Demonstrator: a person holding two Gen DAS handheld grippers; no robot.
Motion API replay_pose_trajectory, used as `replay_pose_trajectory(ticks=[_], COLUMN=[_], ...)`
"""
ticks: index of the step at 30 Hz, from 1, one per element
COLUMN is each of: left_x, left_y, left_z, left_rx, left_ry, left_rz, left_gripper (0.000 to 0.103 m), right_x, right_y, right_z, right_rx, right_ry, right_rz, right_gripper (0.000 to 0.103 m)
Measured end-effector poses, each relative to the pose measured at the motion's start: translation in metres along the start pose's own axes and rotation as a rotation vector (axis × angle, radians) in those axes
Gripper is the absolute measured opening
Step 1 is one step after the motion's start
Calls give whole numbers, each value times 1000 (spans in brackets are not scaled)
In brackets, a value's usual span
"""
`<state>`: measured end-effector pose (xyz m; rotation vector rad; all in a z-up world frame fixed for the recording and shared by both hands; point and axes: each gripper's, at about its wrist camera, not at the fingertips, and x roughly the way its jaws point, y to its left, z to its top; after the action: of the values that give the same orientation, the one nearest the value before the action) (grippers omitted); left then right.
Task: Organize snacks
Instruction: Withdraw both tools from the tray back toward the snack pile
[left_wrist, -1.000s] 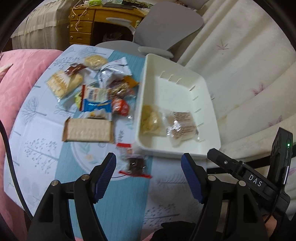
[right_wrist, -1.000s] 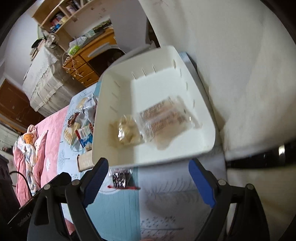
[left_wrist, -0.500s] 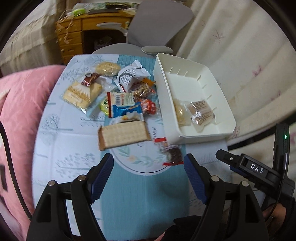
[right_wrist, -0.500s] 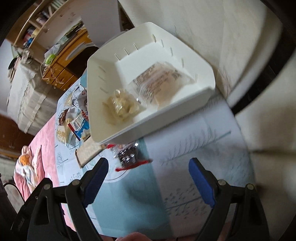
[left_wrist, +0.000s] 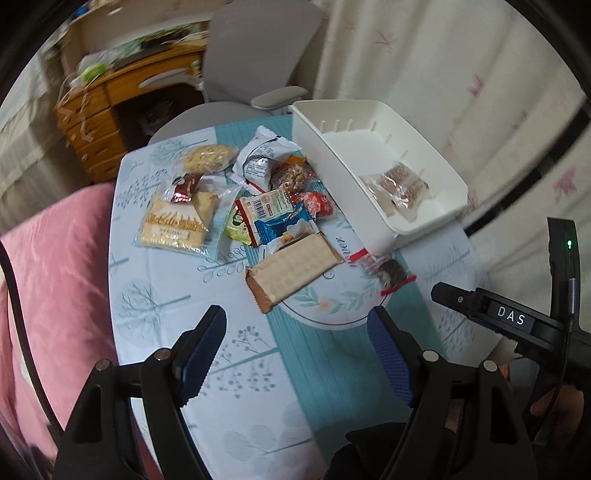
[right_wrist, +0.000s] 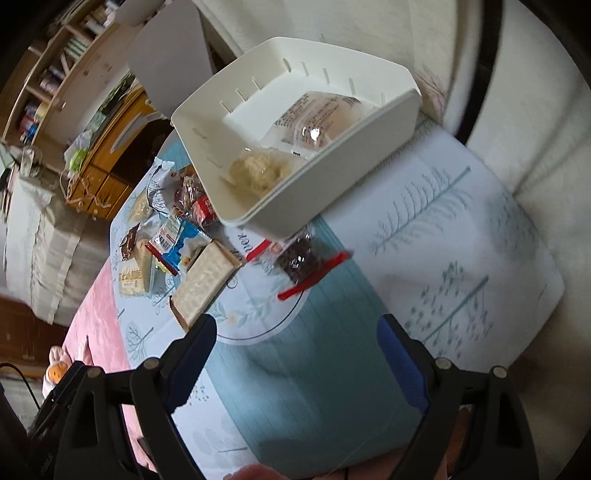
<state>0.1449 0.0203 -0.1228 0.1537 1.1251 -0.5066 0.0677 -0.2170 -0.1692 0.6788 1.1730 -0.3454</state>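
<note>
A white bin (left_wrist: 373, 206) (right_wrist: 325, 173) stands at the table's right side with two clear-wrapped snacks (left_wrist: 400, 188) (right_wrist: 317, 114) in it. Several loose snack packets (left_wrist: 273, 210) (right_wrist: 173, 240) lie in a heap left of the bin. A brown cracker pack (left_wrist: 295, 271) (right_wrist: 203, 286) lies nearest, and a dark snack in a red-edged wrapper (left_wrist: 388, 273) (right_wrist: 299, 262) rests by the bin's front wall. My left gripper (left_wrist: 297, 350) hovers open over bare tablecloth, nothing between its blue pads. My right gripper (right_wrist: 295, 365) is open and empty too, short of the red-edged wrapper.
A pink blanket (left_wrist: 51, 295) borders the table on the left. A grey office chair (left_wrist: 258, 70) and a wooden desk (left_wrist: 118, 107) stand beyond the far edge. Pale curtains (left_wrist: 461, 74) hang to the right. The other gripper's black body (left_wrist: 517, 317) shows at right.
Both grippers have drawn back toward the near side of the table and rolled; the bin and snack heap now look smaller and farther off. Both stayed empty.
</note>
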Motion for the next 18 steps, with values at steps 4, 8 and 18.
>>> replay_pose_trajectory(ticks=[4, 8, 18], left_x=[3, 9, 53], left_y=[2, 1, 7], left_z=[-4, -8, -15], left_rx=[74, 135, 186], left_ry=[0, 6, 112], left_rz=[-19, -43, -16], left_gripper=[78, 78, 78], right_x=[0, -1, 5], right_y=[7, 11, 22], right_z=[-19, -33, -45], right_rx=[10, -4, -172], right_ry=[-46, -94, -209], right_rz=[-23, -58, -160], right_gripper=[89, 89, 89])
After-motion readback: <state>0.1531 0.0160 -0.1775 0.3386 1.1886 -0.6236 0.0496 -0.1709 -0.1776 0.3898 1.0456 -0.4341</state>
